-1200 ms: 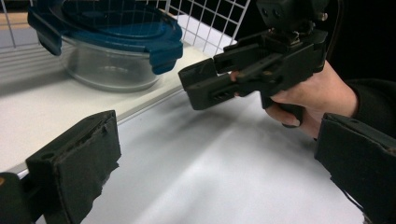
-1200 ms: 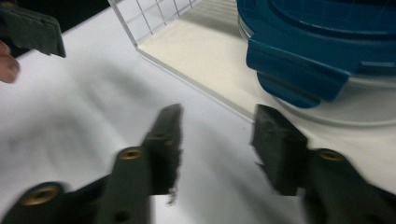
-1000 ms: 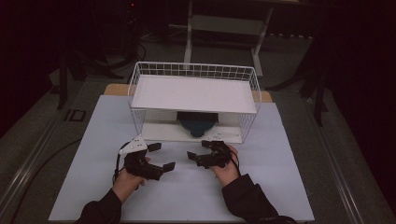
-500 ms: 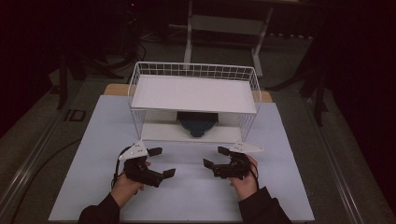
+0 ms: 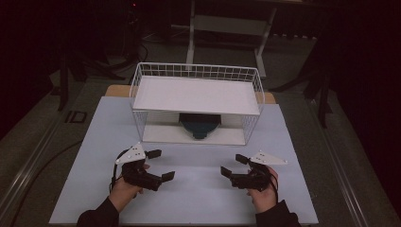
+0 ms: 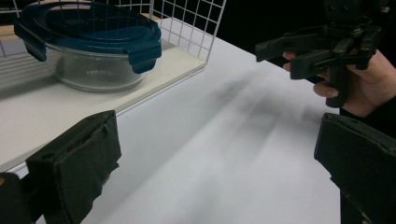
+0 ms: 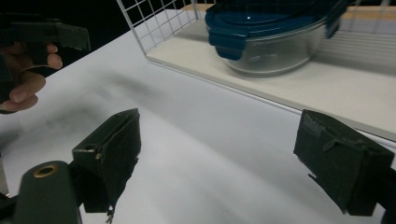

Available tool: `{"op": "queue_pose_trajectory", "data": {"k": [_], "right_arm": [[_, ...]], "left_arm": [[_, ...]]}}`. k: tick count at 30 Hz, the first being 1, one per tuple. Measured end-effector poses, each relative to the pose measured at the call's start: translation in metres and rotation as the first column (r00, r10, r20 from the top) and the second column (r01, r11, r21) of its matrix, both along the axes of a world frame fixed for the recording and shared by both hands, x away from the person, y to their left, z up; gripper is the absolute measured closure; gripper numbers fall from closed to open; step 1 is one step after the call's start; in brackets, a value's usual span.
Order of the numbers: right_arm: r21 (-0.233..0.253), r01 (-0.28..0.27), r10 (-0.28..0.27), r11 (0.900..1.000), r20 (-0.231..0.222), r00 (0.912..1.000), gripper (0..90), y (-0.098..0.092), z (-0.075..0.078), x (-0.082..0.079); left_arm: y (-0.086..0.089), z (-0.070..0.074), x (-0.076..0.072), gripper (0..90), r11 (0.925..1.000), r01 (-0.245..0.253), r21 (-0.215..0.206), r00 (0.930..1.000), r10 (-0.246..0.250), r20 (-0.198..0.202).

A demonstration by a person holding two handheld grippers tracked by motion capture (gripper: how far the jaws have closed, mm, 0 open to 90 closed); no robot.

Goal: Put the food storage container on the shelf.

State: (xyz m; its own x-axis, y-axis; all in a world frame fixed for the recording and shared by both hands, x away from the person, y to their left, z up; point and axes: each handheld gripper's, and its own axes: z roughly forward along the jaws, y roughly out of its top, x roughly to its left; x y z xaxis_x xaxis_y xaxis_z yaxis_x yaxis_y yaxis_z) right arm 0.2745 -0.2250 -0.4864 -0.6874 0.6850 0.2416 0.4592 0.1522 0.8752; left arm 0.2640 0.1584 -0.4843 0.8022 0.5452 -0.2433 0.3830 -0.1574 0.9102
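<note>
- From the high view, the left hand-held gripper [image 5: 158, 165] and right hand-held gripper [image 5: 231, 165] hovered wide open, empty, over the surface [image 5: 198, 198], well apart.
- The gripper views revealed the glass container [image 6: 93, 70] (blue-lidded) on the wire rack's [image 5: 196, 71] lower shelf.

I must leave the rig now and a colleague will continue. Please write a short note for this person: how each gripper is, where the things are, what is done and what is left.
Left gripper: open, holds nothing, above the white table in front of the rack.
Right gripper: open, holds nothing, at the same distance from the rack, on the other side.
Glass container with the blue clip lid: on the lower shelf of the white wire rack, lid on, untouched.
Top shelf: bare.
Done: nothing that can be seen.
Left: probably reach under the top shelf with both grippers and take the container out.
</note>
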Motion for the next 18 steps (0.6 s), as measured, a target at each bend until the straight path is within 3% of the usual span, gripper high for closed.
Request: {"op": "queue_pose_trajectory", "data": {"k": [8, 18], "right_arm": [[-0.030, 0.038, -0.037, 0.999, 0.013, 0.9992, 15.3, -0.020, -0.008, -0.010], [-0.049, 0.050, -0.050, 0.998, 0.017, 0.9986, 15.3, -0.023, -0.013, -0.006]], "left_arm": [[0.003, 0.000, 0.002, 0.5, 1.0000, 0.000, 0.001, 1.0000, 0.000, 0.007], [0.000, 0.001, -0.001, 0.5, 0.9997, 0.014, 0.018, 0.9993, -0.015, 0.036]]}}
